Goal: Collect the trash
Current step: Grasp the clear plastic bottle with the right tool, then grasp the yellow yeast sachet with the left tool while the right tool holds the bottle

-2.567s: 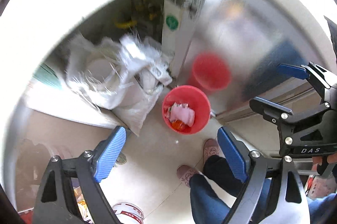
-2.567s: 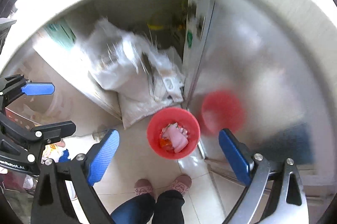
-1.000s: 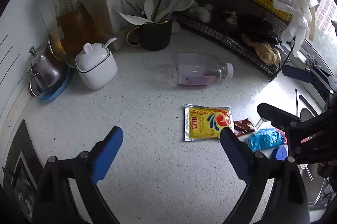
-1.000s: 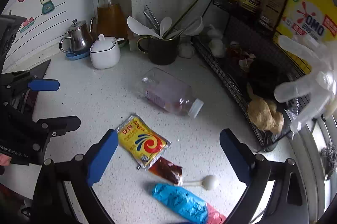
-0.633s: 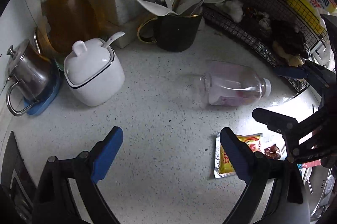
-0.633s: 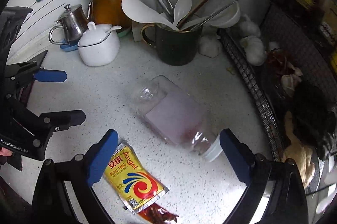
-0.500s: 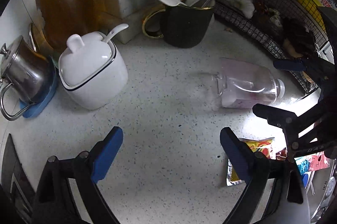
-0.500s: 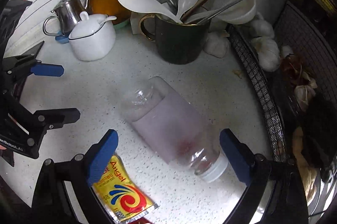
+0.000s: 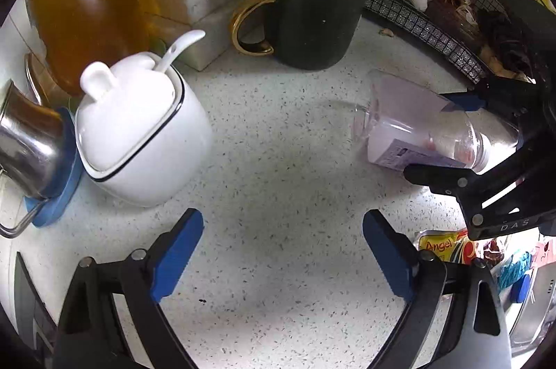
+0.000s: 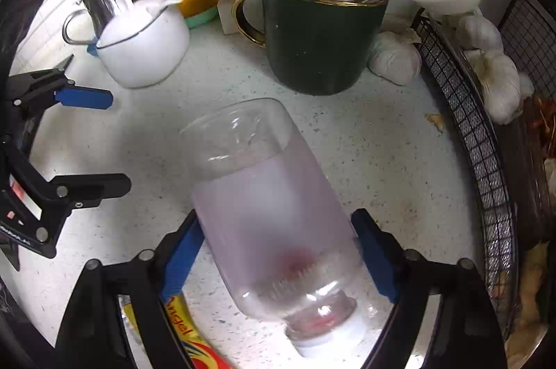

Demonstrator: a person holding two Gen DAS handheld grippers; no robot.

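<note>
Yellow sachet (image 9: pixel 440 245) on the counter: "Angel" in red (only part of the word shows in the right wrist view). Right gripper (image 9: pixel 455 134) body: white letters "DAS". No other text legible.

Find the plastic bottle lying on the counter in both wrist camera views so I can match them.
Left wrist: plastic bottle at right, between the right gripper's fingers.
Right wrist: plastic bottle centre-bottom, cap nearest the camera.
Shared landmark: dark utensil mug behind it.

White lidded sugar pot (image 9: pixel 139 132), dark mug of utensils (image 9: pixel 312 25), steel teapot (image 9: pixel 24 143), amber carafe (image 9: pixel 87 14); speckled countertop (image 9: pixel 285 230)
</note>
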